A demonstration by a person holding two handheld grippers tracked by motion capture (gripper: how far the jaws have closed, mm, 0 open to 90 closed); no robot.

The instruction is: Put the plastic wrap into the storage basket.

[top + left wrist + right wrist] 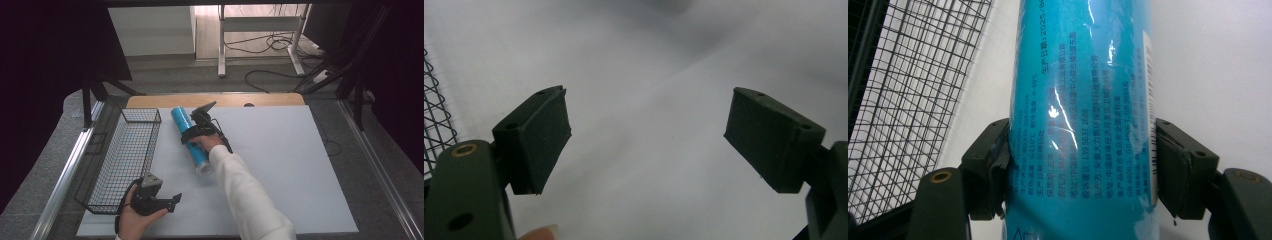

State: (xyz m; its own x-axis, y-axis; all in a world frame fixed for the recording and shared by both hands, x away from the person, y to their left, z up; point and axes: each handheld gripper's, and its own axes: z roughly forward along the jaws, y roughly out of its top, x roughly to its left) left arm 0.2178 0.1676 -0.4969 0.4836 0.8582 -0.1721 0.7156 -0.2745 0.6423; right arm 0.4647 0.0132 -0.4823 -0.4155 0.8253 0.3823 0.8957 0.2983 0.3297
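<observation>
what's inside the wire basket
Nothing shows inside the wire basket; grey surface appears through its mesh. Its near end is partly covered by the left tool. The blue roll lies outside it.

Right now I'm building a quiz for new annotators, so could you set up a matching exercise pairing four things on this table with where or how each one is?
Things:
1. long blue plastic-wrapped tube
2. black wire mesh basket
3. left gripper
4. right gripper

States:
A. jaws wide apart over the bare white sheet, nothing between them
B. stands at the table's left edge
C. lies on the white sheet beside the basket
D. jaws pressed against both sides of the tube

Pairs: 1-C, 2-B, 3-A, 4-D
</observation>
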